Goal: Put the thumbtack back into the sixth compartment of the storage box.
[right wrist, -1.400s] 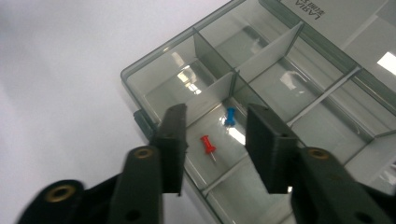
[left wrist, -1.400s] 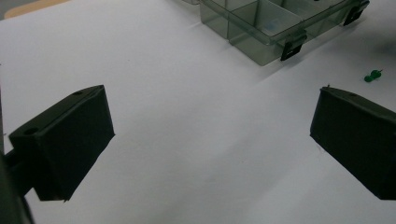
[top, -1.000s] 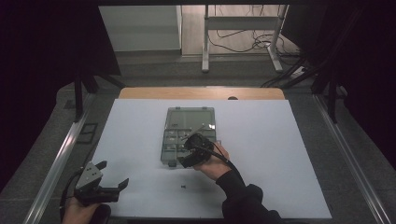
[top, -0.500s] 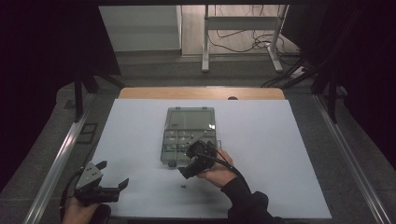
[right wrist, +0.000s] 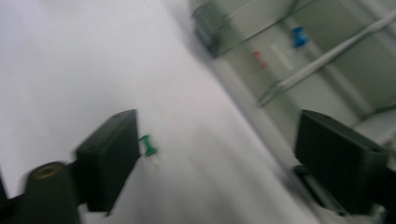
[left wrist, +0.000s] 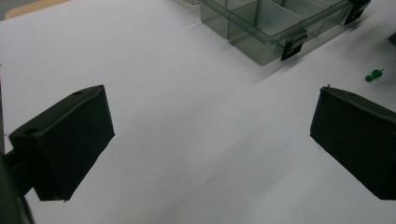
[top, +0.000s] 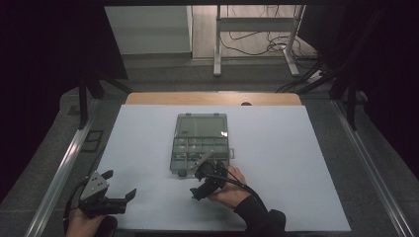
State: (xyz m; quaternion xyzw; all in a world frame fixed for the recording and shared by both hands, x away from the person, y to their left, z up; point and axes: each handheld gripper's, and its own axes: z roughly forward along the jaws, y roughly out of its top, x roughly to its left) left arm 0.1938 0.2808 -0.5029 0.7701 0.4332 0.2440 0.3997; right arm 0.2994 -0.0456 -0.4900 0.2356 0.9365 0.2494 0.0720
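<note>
A clear compartment box (top: 201,143) lies open mid-table, its lid folded back. In the right gripper view the box (right wrist: 261,46) holds a blue pin (right wrist: 298,36) and a red one (right wrist: 260,58). A green pushpin (right wrist: 149,145) lies on the white sheet just inside the left jaw of my right gripper (right wrist: 219,140). That gripper (top: 196,191) hangs low in front of the box; its jaws have just been closing but stand apart, and no pad presses on the pin. My left gripper (top: 120,183) rests open at the front left, and its view shows the pushpin (left wrist: 373,74) far off.
The white sheet (top: 296,163) covers most of the table. Metal rails (top: 59,173) run along both table sides. The box's black latches (left wrist: 293,44) face the front edge. Beyond the table stand a desk frame and loose cables (top: 257,44).
My right gripper has come off the box's front edge, toward the person and down to the sheet by the green pushpin. The left gripper has stayed put.
</note>
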